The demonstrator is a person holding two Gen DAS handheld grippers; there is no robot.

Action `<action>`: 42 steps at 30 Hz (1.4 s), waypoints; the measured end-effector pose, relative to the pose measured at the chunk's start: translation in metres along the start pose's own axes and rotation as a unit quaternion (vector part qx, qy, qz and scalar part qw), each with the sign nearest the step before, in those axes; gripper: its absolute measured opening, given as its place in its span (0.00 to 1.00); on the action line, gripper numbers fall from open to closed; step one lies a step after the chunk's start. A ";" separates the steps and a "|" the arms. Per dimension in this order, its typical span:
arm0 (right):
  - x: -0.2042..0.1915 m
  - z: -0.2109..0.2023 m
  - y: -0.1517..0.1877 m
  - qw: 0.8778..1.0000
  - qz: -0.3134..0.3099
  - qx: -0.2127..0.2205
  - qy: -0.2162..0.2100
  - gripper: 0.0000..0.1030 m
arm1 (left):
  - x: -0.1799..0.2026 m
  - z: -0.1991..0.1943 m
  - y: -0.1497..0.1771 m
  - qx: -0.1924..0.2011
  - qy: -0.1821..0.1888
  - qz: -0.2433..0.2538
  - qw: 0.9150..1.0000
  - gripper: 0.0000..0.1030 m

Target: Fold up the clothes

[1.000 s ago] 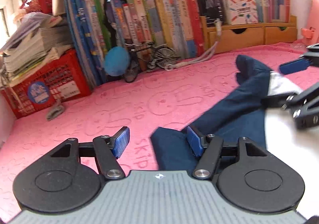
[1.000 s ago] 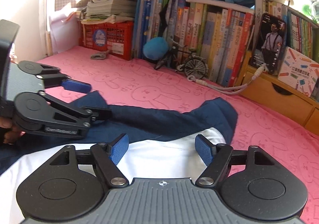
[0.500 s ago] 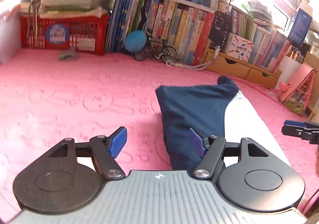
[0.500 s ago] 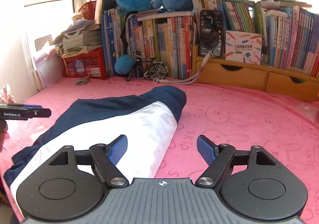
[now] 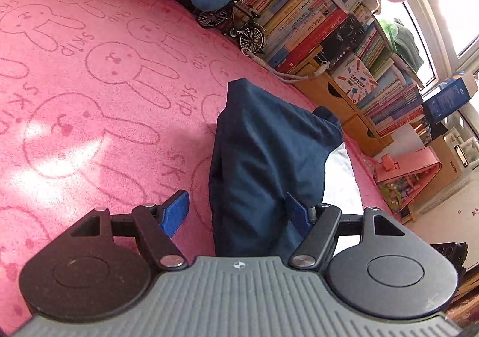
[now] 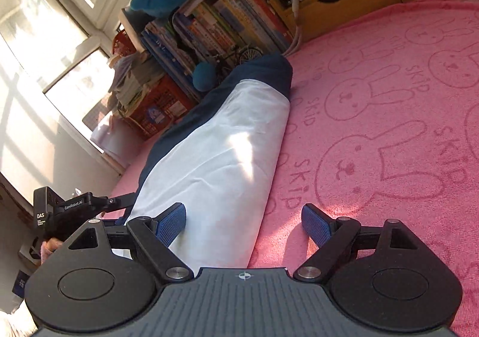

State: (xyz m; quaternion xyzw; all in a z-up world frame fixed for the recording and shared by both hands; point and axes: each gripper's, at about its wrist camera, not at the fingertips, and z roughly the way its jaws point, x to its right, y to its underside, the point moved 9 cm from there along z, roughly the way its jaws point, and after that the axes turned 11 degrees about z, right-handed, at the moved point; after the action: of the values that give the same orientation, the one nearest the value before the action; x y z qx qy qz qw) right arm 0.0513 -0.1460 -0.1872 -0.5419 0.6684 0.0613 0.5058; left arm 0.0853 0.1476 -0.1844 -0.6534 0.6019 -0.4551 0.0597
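Both grippers apart over a folded garment – views rolled since a second ago

The left gripper [image 5: 236, 211] and right gripper [image 6: 244, 221] have just been opening; neither pair of fingers presses cloth, where earlier the left reached across the right's view. The navy-and-white garment [image 6: 221, 151] lies lengthwise on the pink rabbit-print blanket [image 6: 389, 115], mid-frame. The left view shows mostly navy – the right shows its white panel, plus the left gripper at lower left.
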 end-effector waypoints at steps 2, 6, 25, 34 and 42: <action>0.001 0.017 -0.014 1.000 0.012 -0.002 -0.006 0.82 | -0.002 0.010 -0.007 0.002 0.007 -0.012 1.000 0.66; 0.001 0.051 -0.039 0.999 0.035 -0.009 -0.013 0.71 | -0.002 0.025 -0.014 -0.007 0.011 -0.007 1.000 0.37; -0.034 0.018 -0.046 0.986 -0.162 0.001 0.048 0.68 | 0.052 -0.045 -0.012 0.091 -0.102 0.170 0.976 0.54; -0.053 -0.059 0.052 0.950 -0.297 0.012 0.094 0.83 | 0.130 -0.072 0.070 0.088 -0.175 0.291 0.936 0.91; -0.049 -0.042 0.109 0.918 -0.368 -0.004 0.146 0.94 | 0.129 -0.044 0.103 -0.040 -0.185 0.251 0.949 0.98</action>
State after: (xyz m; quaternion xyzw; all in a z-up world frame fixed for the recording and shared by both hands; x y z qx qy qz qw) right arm -0.0648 -0.0959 -0.1806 -0.7545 0.4881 -0.2058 0.3874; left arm -0.0378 0.0322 -0.1557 -0.5557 0.7424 -0.2727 0.2562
